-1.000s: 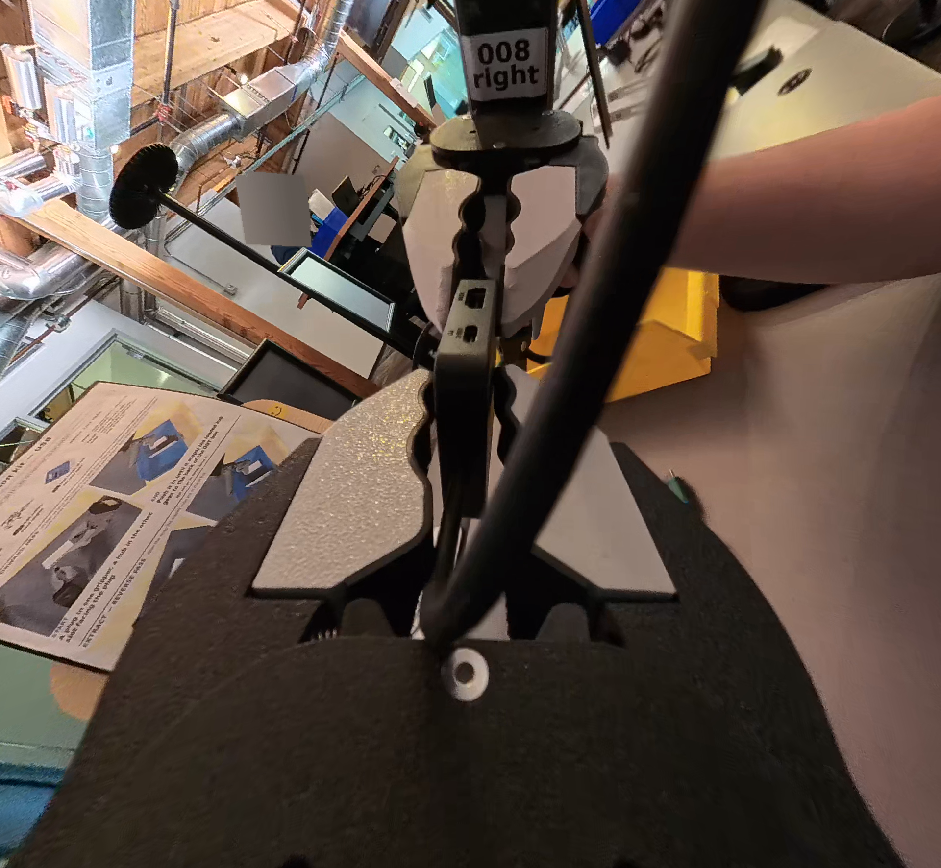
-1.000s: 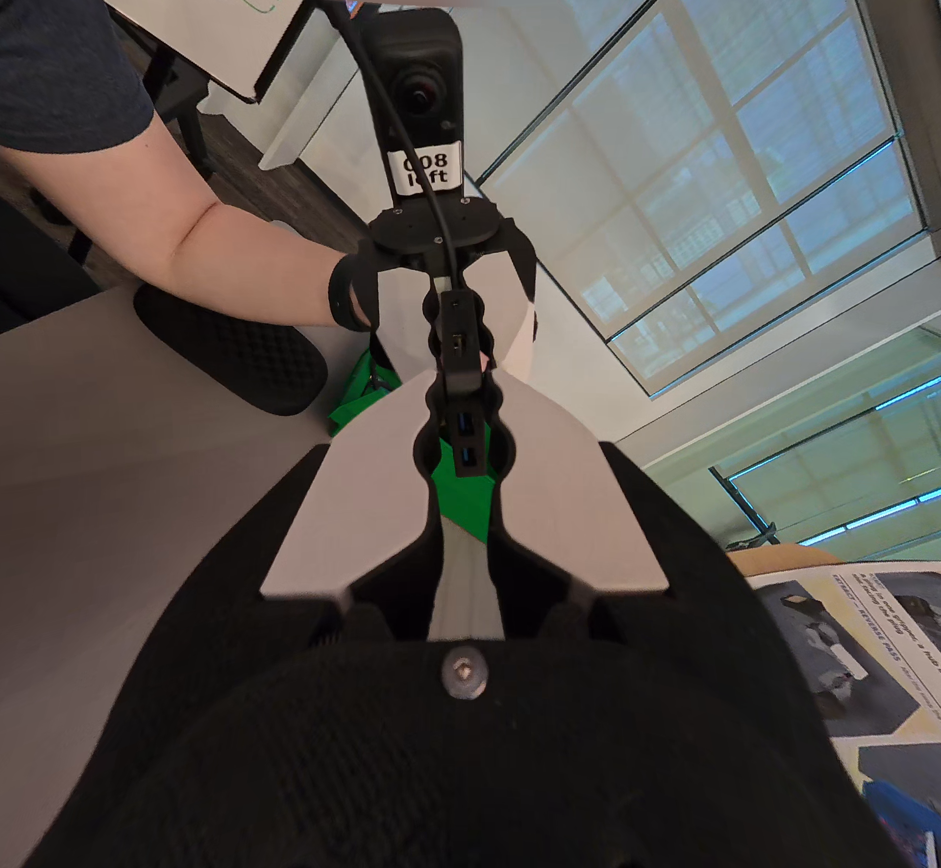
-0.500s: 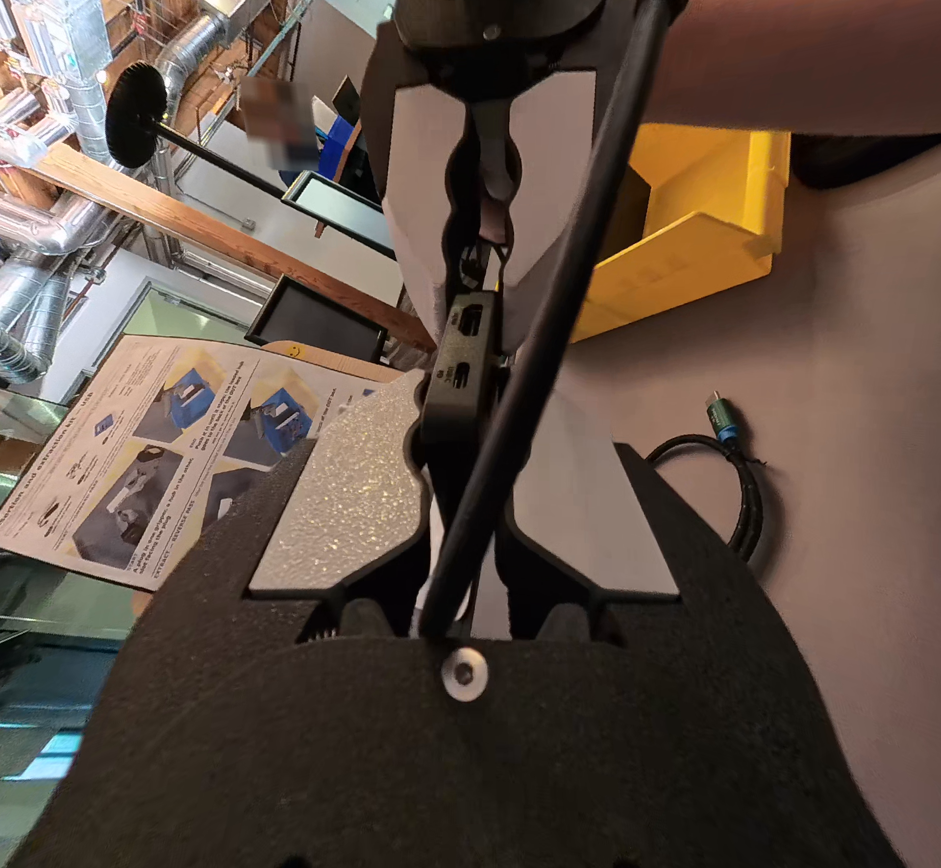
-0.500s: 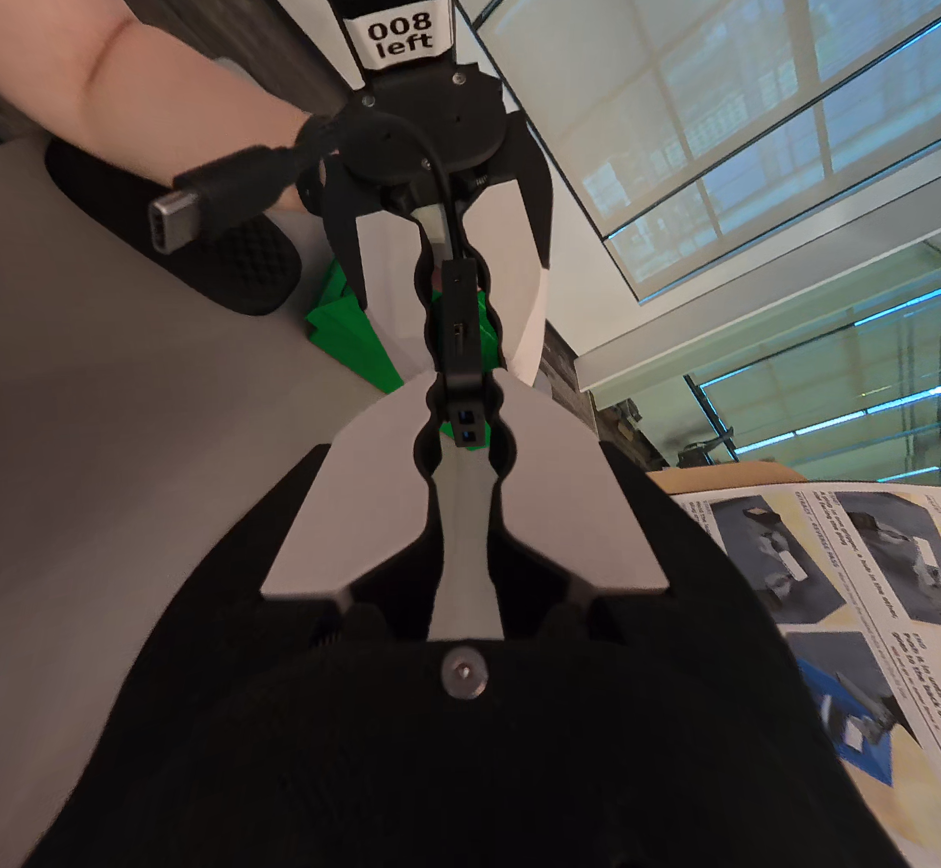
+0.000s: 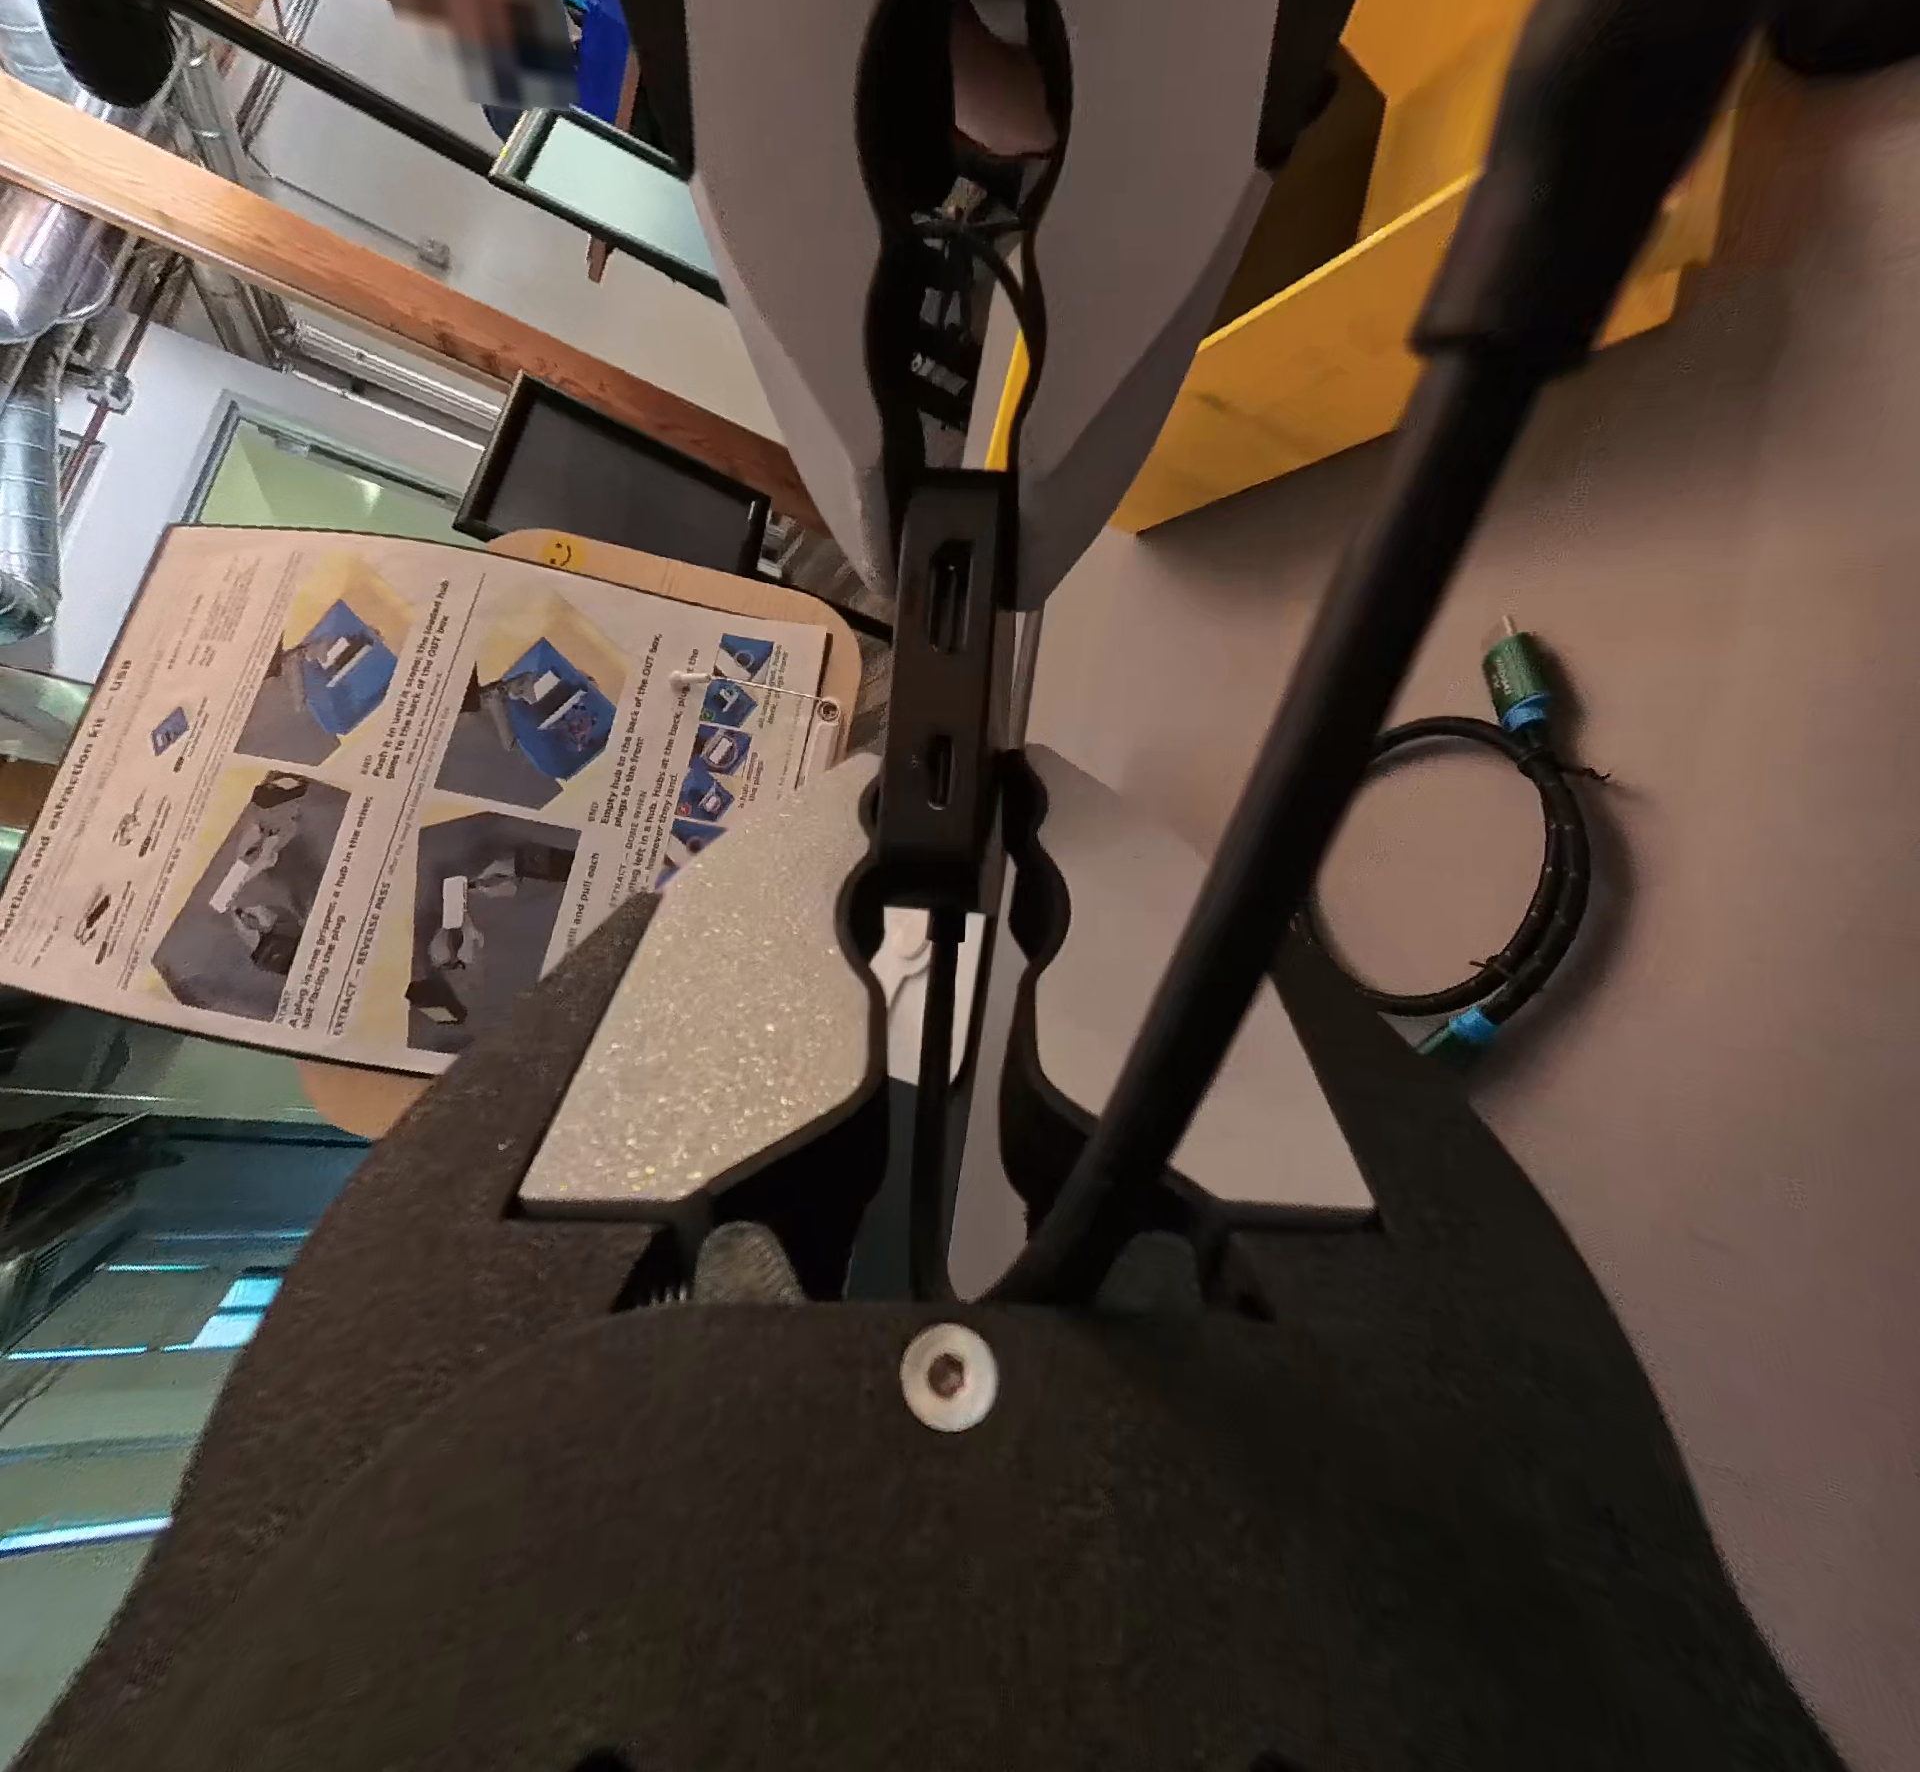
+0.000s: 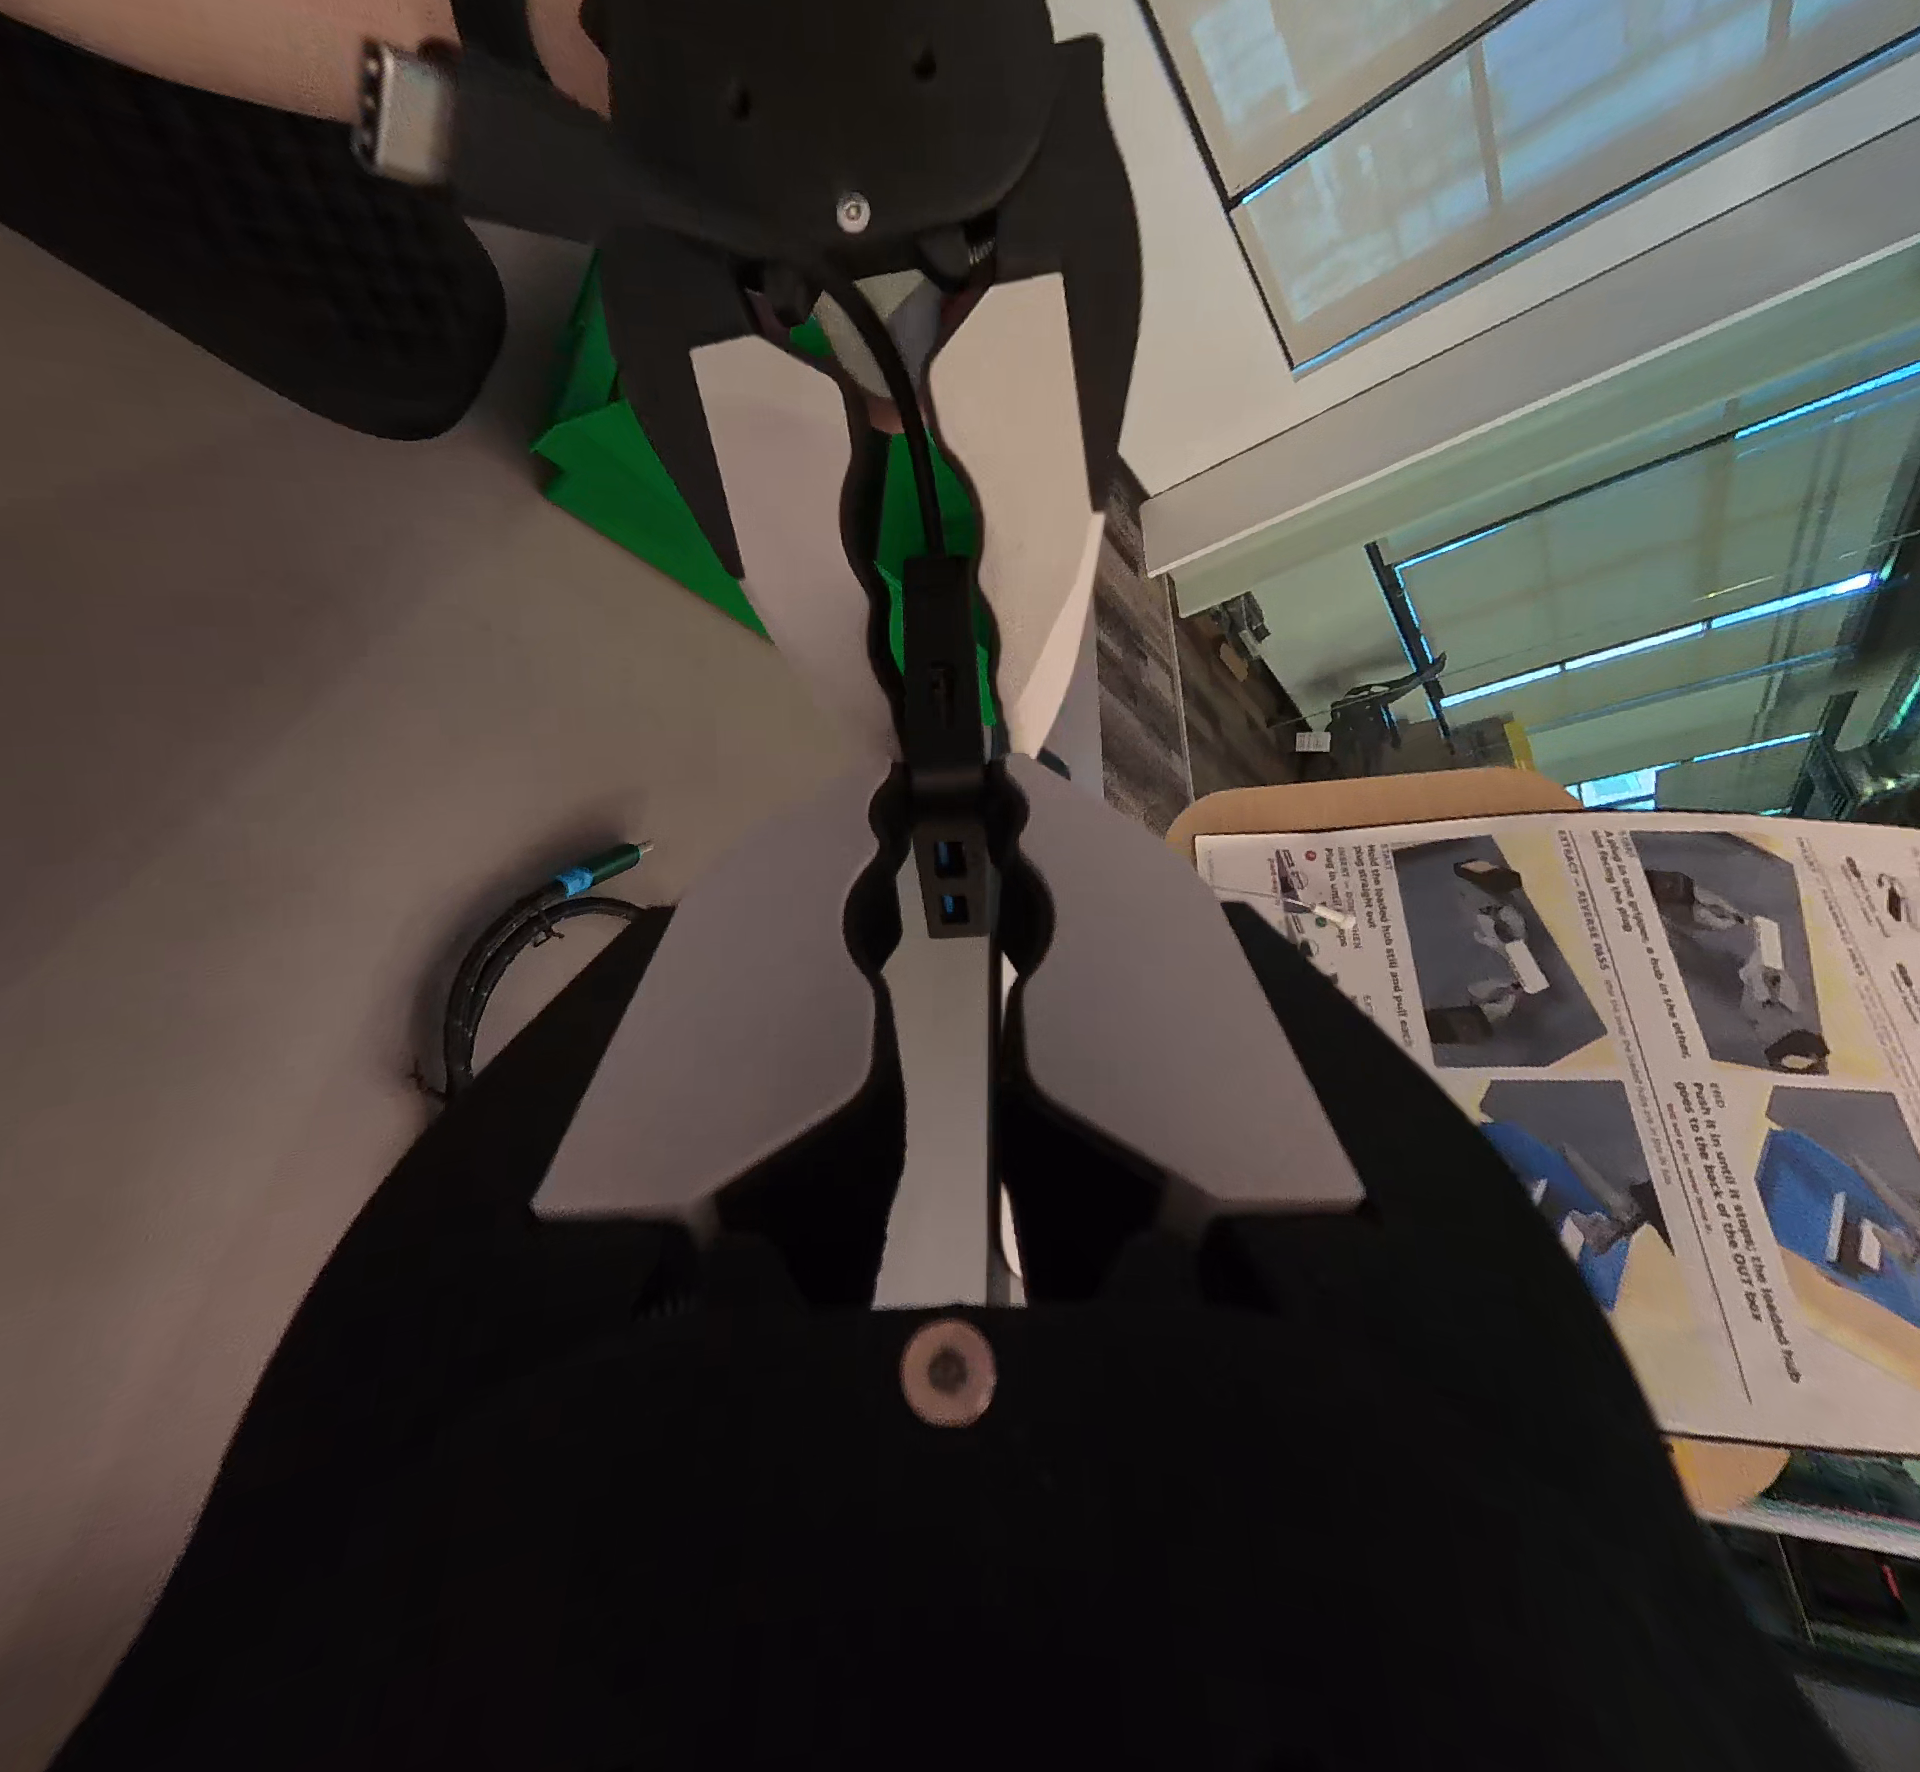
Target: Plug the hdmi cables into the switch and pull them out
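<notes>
Grippers drew closer; both clamp the slim black switch (image 5: 940,704) (matte, boxy).

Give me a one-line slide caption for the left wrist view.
Left gripper and right gripper both clamp the black switch, ports empty; coiled HDMI cable lies on the table.

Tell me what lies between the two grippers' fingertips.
The black switch spans the stretch between the left gripper and the right gripper, both jaws closed on it, one at each end. Both wrist views show it.
</notes>
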